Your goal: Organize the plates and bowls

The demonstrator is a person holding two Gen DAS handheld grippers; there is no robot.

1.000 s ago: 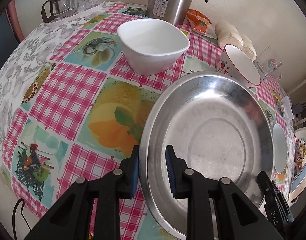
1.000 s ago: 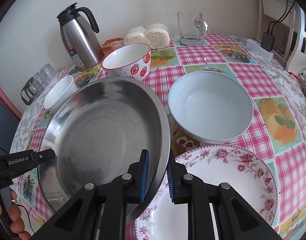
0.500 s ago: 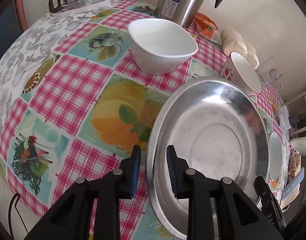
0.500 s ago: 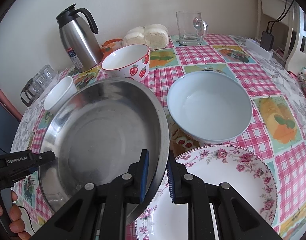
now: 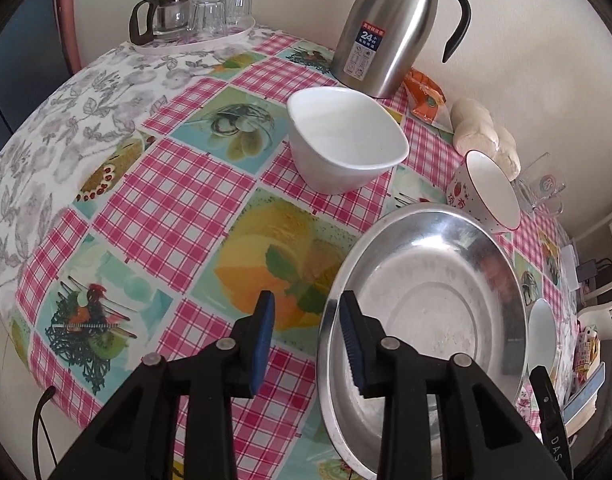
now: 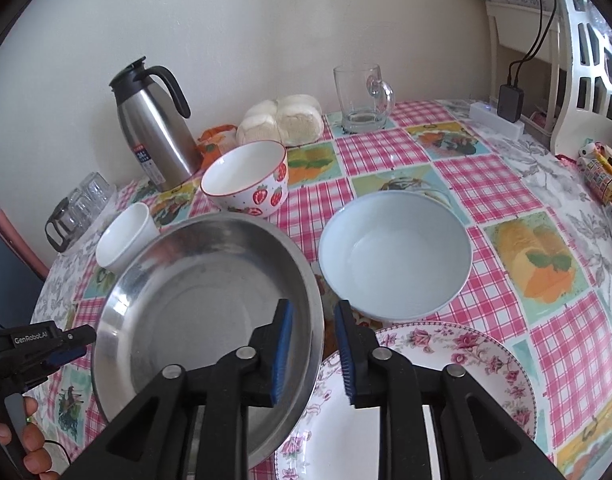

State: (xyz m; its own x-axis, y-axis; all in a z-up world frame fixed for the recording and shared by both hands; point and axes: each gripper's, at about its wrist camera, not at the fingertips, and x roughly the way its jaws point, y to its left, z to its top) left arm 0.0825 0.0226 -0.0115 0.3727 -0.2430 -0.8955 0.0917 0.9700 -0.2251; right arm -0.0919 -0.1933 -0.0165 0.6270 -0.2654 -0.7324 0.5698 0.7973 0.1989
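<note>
A steel pan (image 5: 434,304) is seen on the counter (image 5: 174,200), its near edge overlapping a floral plate (image 6: 446,364); the left rim of the pan is straddled by the left gripper (image 5: 306,332), whose jaws are spread moderately wide, one blue pad outside the rim and one just inside, neither pressed against the metal; the right rim is straddled likewise by the right gripper (image 6: 310,344), jaws parted with a visible gap on both sides of the rim, so nothing is held by either; from the right wrist view the left gripper (image 6: 72,346) is seen at the far side of the pan, gripped by a hand (image 6: 20,444); a pale blue bowl (image 6: 396,256) stands just beyond the plate and beside the pan; a strawberry bowl (image 6: 246,182) sits behind the pan, close to its far rim; a white bowl (image 5: 344,144) stands apart to the left of it, in front of a steel flask (image 5: 386,28); buns (image 6: 282,120) and a glass mug (image 6: 362,96) are placed near the wall; a tray of glasses (image 5: 194,20) is set at the far left edge of the counter.
</note>
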